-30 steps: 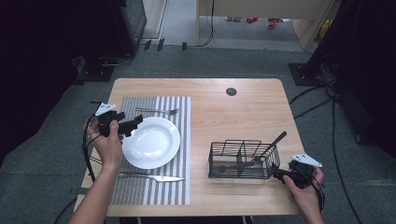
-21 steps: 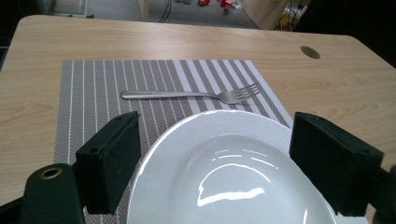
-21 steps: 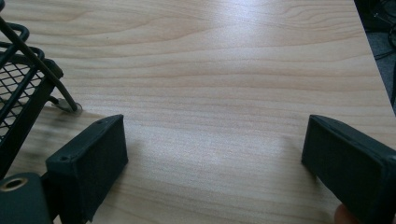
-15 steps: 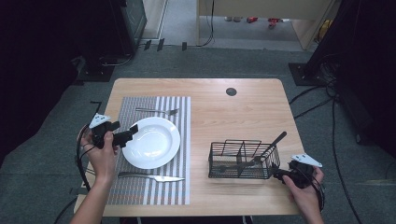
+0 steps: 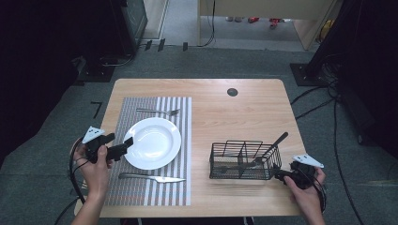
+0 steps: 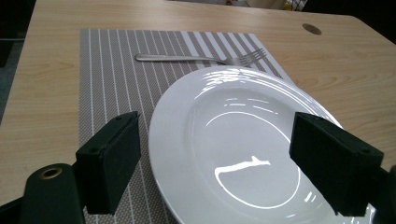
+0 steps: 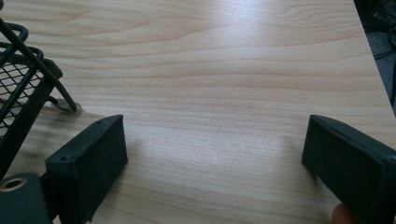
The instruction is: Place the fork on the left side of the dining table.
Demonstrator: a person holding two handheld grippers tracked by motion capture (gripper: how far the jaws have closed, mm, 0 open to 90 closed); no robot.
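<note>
A white plate [image 5: 154, 142] lies on a striped placemat [image 5: 141, 192], with a fork [image 5: 157, 111] beyond it and a knife [image 5: 151, 178] in front of it. My left gripper [image 5: 125, 146] hovers at the plate's left rim, pointing across it. In the left gripper view it [image 6: 219, 128] is open, its jaws wide apart, with the plate [image 6: 243, 154] ahead between them and untouched, and the fork [image 6: 201, 58] farther off. My right gripper [image 5: 278, 175] rests low by the right end of a black wire basket [image 5: 244, 160]. It [image 7: 215, 140] is open over bare wood.
The basket holds a dark utensil [image 5: 271, 149] leaning out to the right; its corner [image 7: 21, 79] shows in the right gripper view. A round cable hole [image 5: 232, 92] sits at the far side of the wooden table [image 5: 225, 117]. Cables trail on the floor.
My left gripper has slid along the plate's left rim toward the near edge and dropped slightly, jaws unchanged. The right gripper has not moved.
</note>
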